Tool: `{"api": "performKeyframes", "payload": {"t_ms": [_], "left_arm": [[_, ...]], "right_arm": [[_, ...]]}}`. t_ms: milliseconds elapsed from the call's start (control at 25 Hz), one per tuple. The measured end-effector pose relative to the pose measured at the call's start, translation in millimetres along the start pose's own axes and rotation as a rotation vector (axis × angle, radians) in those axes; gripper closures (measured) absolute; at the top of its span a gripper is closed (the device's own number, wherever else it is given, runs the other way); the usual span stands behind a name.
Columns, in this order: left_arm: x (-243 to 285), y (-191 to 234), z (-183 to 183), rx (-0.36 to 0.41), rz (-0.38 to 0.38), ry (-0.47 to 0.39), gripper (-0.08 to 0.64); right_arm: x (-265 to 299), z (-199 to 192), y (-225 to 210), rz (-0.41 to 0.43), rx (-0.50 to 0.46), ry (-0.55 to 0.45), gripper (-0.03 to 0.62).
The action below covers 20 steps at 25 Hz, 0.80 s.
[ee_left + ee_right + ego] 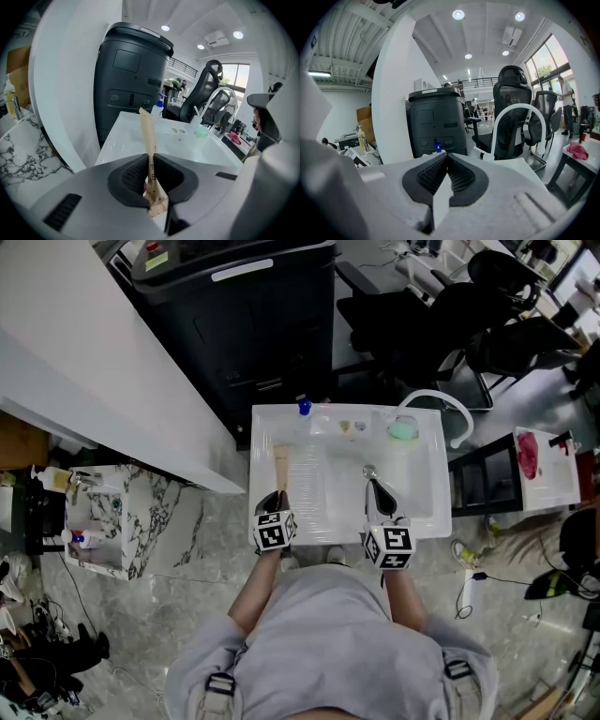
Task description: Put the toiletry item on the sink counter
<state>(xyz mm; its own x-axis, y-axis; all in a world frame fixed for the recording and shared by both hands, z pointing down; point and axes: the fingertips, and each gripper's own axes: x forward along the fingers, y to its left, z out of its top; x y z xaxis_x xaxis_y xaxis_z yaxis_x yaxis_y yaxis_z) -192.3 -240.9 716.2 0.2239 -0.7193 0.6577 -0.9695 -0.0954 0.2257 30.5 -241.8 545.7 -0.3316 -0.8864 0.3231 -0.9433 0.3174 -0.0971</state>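
Left tongs (pixel 278 493) are clamped down on a long, flat tan paper packet (pixel 281 465). In the left gripper view the two dark pads (pixel 131 176) are squeezed right onto its lower end (pixel 151 161), and the rest of the packet (pixel 147 133) sticks out past them. The packet is up over the left strip of the glossy white sink counter (pixel 272 432), beside the basin. I can't tell whether its far tip is actually touching the surface.

Right tongs (pixel 377 491) are over the basin, close to the drain. The right gripper view shows the jaws pressed fully together with nothing in them (pixel 445 161).

Along the back edge of the counter (pixel 122 131) there's a small clear bottle with a blue cap (pixel 304 409). Further right is a small pale green cup (pixel 403 428), next to a white arched tap (pixel 448 404).

Behind the counter stands a big black bin-shaped unit (pixel 253 324), with black office chairs (pixel 441 324) off to its right. On the floor to the left is a marble-patterned cabinet (pixel 150 521) with a few bottles on it.
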Motion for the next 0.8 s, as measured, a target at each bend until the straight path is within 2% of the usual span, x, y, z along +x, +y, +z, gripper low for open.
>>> {"api": "performKeyframes", "payload": {"t_ms": [800], "left_arm": [[19, 3, -7, -0.006, 0.010, 0.068, 0.525]], "right_arm": [[2, -3, -4, -0.006, 0.003, 0.007, 0.589]]}}
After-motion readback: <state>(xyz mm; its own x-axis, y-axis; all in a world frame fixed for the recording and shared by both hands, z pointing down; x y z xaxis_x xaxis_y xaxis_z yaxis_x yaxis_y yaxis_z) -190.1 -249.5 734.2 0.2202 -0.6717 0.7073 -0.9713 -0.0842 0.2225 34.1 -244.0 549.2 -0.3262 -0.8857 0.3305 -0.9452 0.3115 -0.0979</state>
